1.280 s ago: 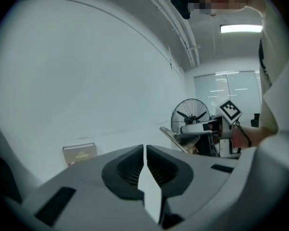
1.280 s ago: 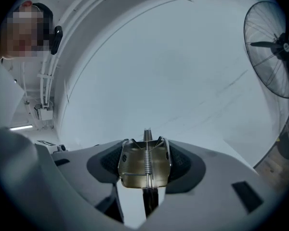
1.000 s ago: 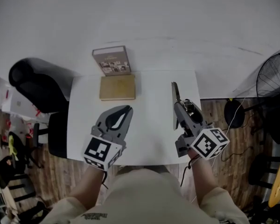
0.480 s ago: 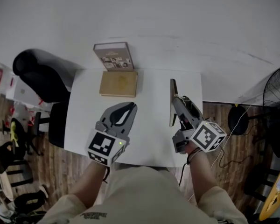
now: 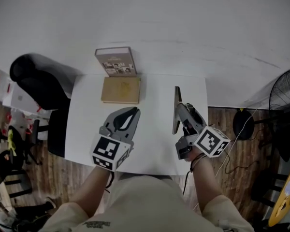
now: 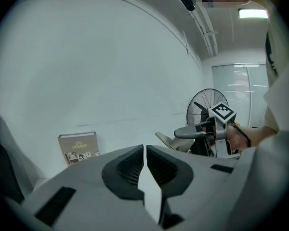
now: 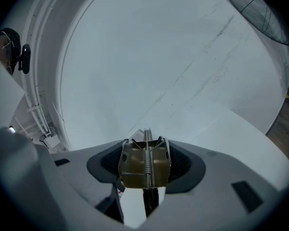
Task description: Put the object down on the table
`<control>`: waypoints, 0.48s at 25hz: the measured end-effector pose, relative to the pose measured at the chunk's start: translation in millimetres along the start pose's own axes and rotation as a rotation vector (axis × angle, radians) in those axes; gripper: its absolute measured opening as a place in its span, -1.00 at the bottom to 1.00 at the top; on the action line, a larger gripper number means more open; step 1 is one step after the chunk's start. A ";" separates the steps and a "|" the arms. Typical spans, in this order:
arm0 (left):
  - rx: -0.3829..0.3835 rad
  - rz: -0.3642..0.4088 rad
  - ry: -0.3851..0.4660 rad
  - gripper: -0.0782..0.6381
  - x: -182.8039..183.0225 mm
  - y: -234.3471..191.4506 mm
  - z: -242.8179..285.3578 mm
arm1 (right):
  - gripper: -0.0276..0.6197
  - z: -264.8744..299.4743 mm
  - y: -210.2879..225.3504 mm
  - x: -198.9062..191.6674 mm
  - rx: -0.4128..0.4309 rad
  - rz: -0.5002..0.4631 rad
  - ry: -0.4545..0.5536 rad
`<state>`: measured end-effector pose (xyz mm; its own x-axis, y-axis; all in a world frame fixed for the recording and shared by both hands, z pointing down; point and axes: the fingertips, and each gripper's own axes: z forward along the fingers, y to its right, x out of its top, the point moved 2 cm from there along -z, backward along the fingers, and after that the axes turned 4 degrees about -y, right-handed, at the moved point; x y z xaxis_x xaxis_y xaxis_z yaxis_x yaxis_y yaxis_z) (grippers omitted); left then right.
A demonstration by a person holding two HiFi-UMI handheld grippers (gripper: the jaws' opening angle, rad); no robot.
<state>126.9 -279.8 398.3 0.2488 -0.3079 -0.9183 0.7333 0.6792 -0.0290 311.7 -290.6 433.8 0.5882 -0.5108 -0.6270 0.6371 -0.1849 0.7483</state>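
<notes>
A thin clipboard (image 5: 175,111) stands on edge over the right part of the white table (image 5: 154,144). My right gripper (image 5: 181,109) is shut on its brass spring clip (image 7: 145,162), which fills the gap between the jaws in the right gripper view. Whether the board's lower edge touches the table I cannot tell. The left gripper view shows the same board (image 6: 169,141) held out from the right hand. My left gripper (image 5: 133,111) hovers over the table's middle left, shut with nothing in it (image 6: 144,149).
A tan flat box (image 5: 121,90) lies at the table's far edge, and a grey book (image 5: 115,61) stands upright behind it against the wall. A black chair (image 5: 38,88) is at the left. A floor fan (image 5: 285,88) stands at the right.
The right gripper has come down a little with the clipboard and rolled, bringing the board slightly leftward. The left gripper has shifted a little over the table and stays shut.
</notes>
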 end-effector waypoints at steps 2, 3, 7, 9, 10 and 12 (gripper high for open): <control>-0.007 -0.001 0.006 -0.68 0.6 -3.4 0.2 | -0.19 4.3 0.3 -2.7 -0.003 0.007 0.002; -0.010 -0.005 0.005 -0.68 -0.9 -5.8 0.6 | -0.19 6.8 0.1 -3.7 -0.011 0.013 0.001; -0.015 -0.014 0.009 -0.68 -2.9 -19.4 5.2 | -0.19 21.5 -3.0 -2.8 -0.022 0.061 0.026; -0.013 -0.008 0.000 -0.68 -5.8 -26.4 8.3 | -0.19 31.0 -5.6 -0.2 -0.018 0.062 0.033; -0.012 -0.002 0.002 -0.68 -5.8 -30.2 10.3 | -0.19 36.4 -5.5 0.7 -0.023 0.059 0.032; -0.008 0.001 0.010 -0.68 -5.8 -38.8 15.1 | -0.19 49.0 -4.0 1.6 -0.030 0.055 0.024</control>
<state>106.6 -314.4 410.7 0.2431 -0.3010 -0.9221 0.7281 0.6848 -0.0316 285.6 -331.8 440.5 0.6339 -0.4993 -0.5907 0.6183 -0.1317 0.7748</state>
